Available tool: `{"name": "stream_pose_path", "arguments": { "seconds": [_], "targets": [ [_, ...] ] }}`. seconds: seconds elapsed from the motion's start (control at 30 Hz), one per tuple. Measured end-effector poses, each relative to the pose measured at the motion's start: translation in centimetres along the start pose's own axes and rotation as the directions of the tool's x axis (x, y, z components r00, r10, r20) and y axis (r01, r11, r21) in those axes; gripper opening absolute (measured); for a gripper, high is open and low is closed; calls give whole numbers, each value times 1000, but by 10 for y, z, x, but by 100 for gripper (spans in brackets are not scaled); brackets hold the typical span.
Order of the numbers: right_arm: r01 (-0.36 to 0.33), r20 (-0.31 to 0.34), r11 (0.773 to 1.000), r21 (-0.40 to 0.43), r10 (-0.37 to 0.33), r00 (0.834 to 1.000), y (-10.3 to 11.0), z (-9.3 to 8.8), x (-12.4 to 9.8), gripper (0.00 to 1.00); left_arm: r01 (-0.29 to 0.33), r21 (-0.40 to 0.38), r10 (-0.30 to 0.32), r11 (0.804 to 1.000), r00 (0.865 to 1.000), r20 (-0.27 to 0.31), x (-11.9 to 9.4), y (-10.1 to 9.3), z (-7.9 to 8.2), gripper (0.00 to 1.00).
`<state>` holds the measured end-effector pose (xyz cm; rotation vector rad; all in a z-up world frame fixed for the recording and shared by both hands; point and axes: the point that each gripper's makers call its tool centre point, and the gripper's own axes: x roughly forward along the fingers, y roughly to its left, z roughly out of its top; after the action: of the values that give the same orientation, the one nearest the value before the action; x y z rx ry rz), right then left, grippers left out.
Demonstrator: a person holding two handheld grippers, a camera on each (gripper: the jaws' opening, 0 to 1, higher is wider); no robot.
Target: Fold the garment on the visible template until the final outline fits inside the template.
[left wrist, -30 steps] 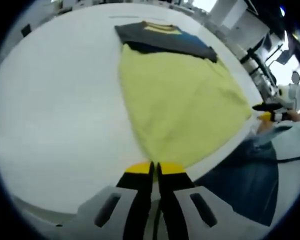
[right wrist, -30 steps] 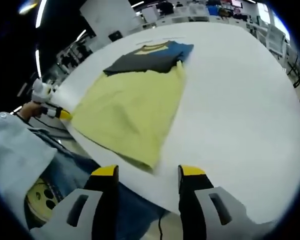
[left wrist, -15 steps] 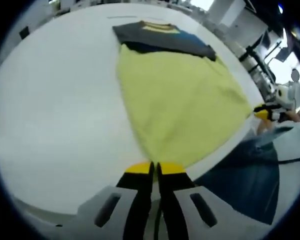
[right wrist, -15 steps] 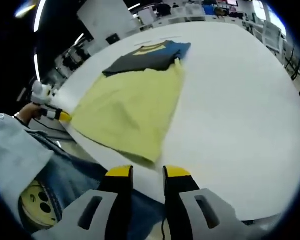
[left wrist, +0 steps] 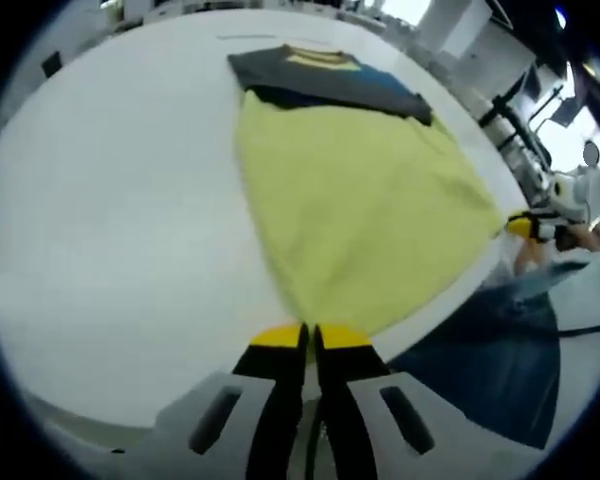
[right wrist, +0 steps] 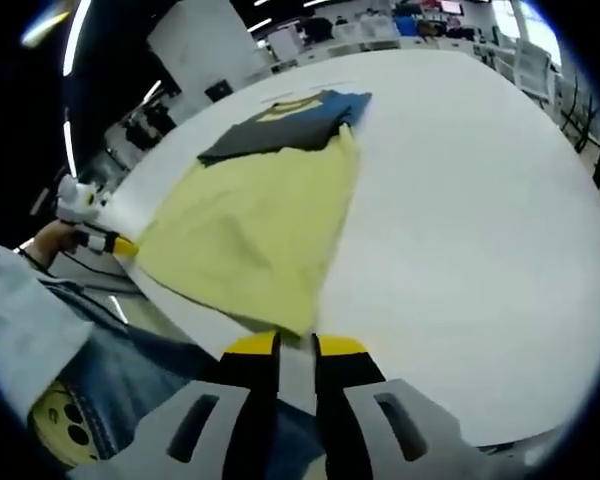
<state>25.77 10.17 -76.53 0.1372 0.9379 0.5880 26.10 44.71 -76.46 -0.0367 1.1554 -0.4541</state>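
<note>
Garment: pale yellow cloth garment (left wrist: 365,215) spread flat mid-frame on the white round desk (left wrist: 110,230), its far end under a dark folded shirt (left wrist: 325,78).
Left gripper (left wrist: 310,337): jaws pressed together at the near hem corner, seemingly pinching it.
Right gripper (right wrist: 296,345): jaws narrow at the other near corner; grip uncertain.
Doing it well: lift both corners evenly, carry them toward the dark shirt, keep the hem taut.
View difference: the right gripper view shows the left gripper at frame left; the left gripper view shows the right gripper at right edge.

Grey tongs (left wrist: 310,338), yellow tips; pale blue sleeve (right wrist: 15,310), jeans (left wrist: 490,355).
</note>
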Motion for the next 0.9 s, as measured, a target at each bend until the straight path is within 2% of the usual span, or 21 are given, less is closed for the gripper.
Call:
{"name": "stream_pose_path", "arguments": {
  "seconds": [0.1, 0.23, 0.33, 0.5, 0.6, 0.77, 0.87, 0.9],
  "targets": [
    [21, 1, 1000, -14, -21, 1000, -3, 0, 2, 7, -1, -1, 1, 1000, 1000, 6, 0, 0, 0, 1],
    [30, 3, 999, -20, -30, 1000, -3, -1, 2, 6, 1, -4, -1, 1000, 1000, 13, 0, 0, 0, 1],
    [51, 4, 997, -55, -50, 999, -2, -1, 2, 6, 6, 4, -6, 1000, 1000, 10, 0, -1, -1, 1],
    [61, -12, 996, -69, -62, 998, -4, -4, 0, 5, 14, -7, -14, 1000, 1000, 18, -1, -1, -1, 1],
    [64, -33, 993, -101, -67, 997, -7, -9, -3, 1, 14, -5, -14, 1000, 1000, 19, -1, -2, -1, 1],
    [67, -10, 995, -76, -68, 998, -8, -5, -7, 1, 15, -2, -15, 1000, 1000, 16, -1, -2, -1, 1],
    [87, -26, 994, -69, -89, 996, -11, -8, -5, 4, 18, -9, -18, 1000, 1000, 20, -1, -1, -1, 1],
    [71, -3, 996, -61, -71, 997, -8, -4, -4, 5, 19, -12, -19, 1000, 1000, 21, -1, -1, -1, 1]
  ]
}}
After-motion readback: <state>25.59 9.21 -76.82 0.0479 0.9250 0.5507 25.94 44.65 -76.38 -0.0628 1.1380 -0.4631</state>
